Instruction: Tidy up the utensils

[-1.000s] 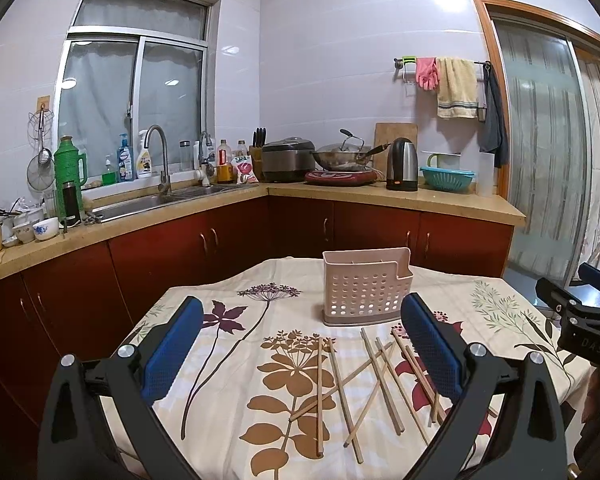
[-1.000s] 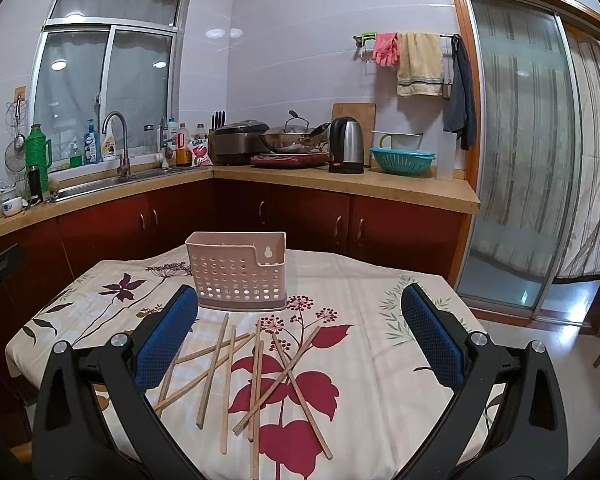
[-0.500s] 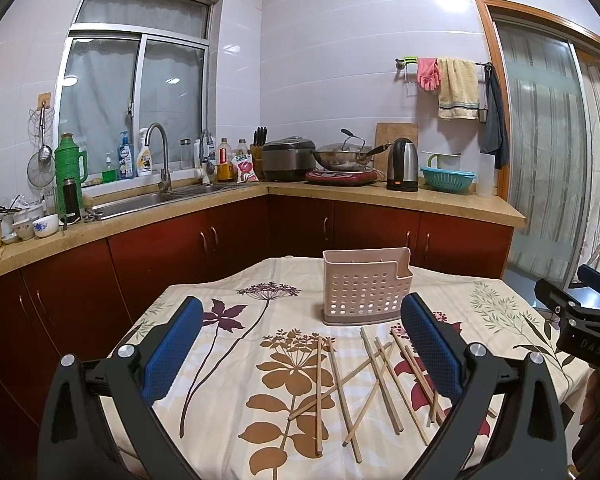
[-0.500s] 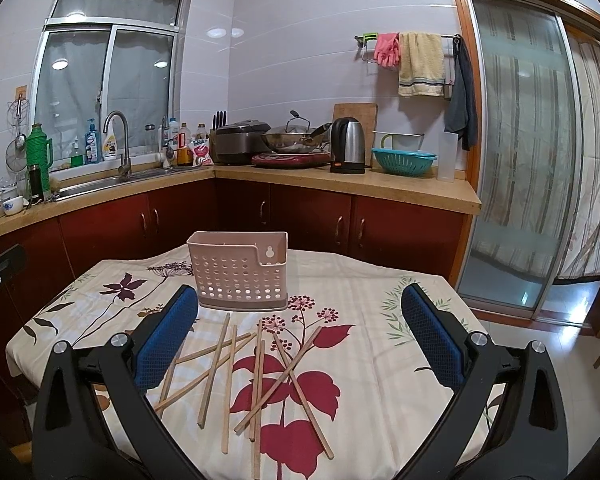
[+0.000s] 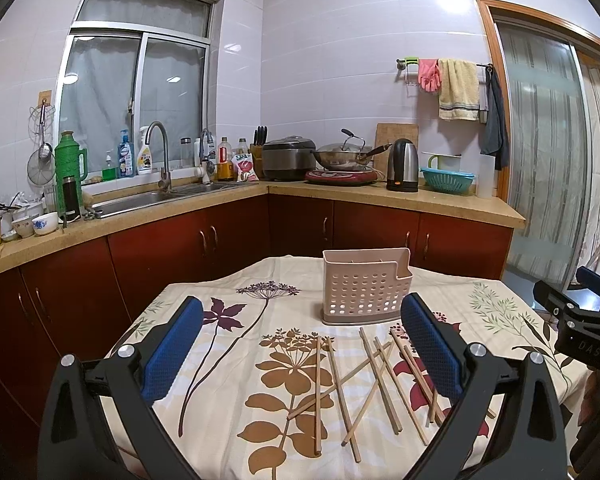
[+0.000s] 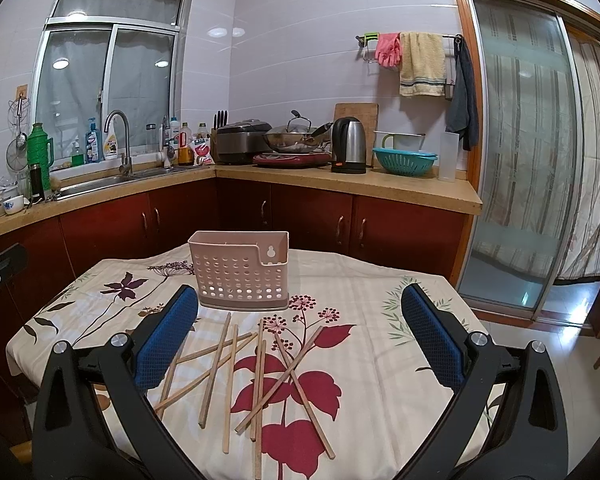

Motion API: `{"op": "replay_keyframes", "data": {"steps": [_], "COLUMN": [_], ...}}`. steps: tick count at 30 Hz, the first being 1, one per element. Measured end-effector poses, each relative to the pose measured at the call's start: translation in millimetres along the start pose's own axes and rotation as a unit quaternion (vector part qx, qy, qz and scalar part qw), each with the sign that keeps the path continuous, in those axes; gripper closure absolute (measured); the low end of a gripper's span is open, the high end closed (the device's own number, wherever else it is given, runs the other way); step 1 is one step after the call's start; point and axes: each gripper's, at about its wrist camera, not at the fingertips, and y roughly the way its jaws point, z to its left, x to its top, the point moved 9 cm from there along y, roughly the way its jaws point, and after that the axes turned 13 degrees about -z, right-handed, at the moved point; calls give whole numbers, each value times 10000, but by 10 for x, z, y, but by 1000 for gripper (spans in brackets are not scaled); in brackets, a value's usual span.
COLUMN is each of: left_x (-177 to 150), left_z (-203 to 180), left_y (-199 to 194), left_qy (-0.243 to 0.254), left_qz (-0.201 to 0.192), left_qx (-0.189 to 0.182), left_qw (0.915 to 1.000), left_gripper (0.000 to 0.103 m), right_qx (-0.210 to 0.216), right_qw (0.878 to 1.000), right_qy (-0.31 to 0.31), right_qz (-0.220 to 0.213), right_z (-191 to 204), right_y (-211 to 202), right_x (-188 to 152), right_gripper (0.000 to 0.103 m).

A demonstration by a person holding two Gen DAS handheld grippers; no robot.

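Wooden chopsticks are seen scattered flat on the flowered cloth of the bench, just near of the pink perforated holder, which stands upright in the far middle. About ten sticks can be counted, though the crossings make this unsure. Most are laid with the long axis from near to far; a few are crossed diagonally. The left hand-held gripper and the right hand-held gripper are both held wide apart above the bench, with nothing grasped.
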Motion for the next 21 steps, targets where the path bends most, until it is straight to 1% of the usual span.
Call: {"op": "replay_keyframes", "data": {"steps": [21], "left_x": [-10], "left_z": [6], "left_y": [-5], "left_qy": [-18], "left_qz": [14], "left_qx": [-3], "left_qw": [10000], "left_gripper": [7], "right_qx": [15], "right_qw": [10000], "right_qy": [-20], "right_qz": [11], "right_z": [59], "right_y": [2], "right_x": [-18], "right_gripper": [4]}}
